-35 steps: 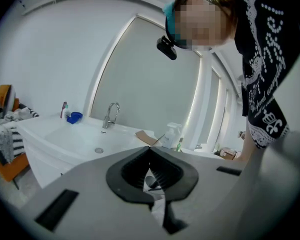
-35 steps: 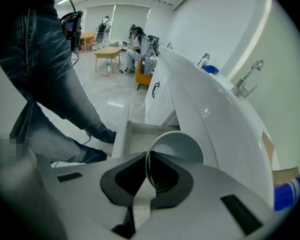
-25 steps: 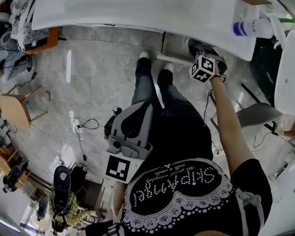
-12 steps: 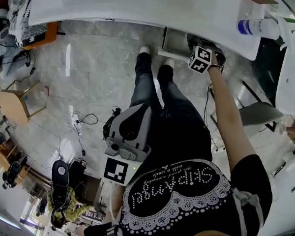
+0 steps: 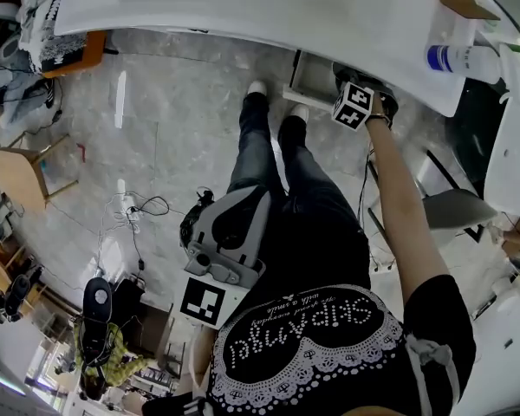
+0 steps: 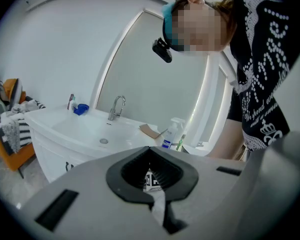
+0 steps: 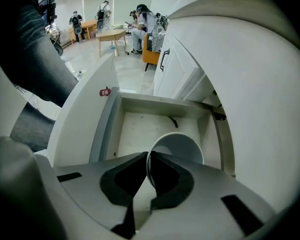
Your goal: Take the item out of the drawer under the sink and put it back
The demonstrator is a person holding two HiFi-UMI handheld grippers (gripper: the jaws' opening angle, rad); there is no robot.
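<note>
White covers most of this room: a white sink counter (image 5: 243,7) and white cabinet fronts, over a grey marbled floor (image 5: 173,137). The drawer (image 7: 140,126) under the sink stands open. My right hand-held gripper (image 7: 149,156) points steeply down into it, jaws pinched narrow on the rim of a white cup (image 7: 182,146). The cup sits toward the drawer's right wall, but I cannot tell whether its base touches the bottom. The left hand-held gripper (image 6: 149,148) is at the person's waist, jaws together on nothing. In the head view the counter's edge covers the cup and the right jaws. A small dark thing (image 7: 173,121) at the drawer's back is too small to name.
</note>
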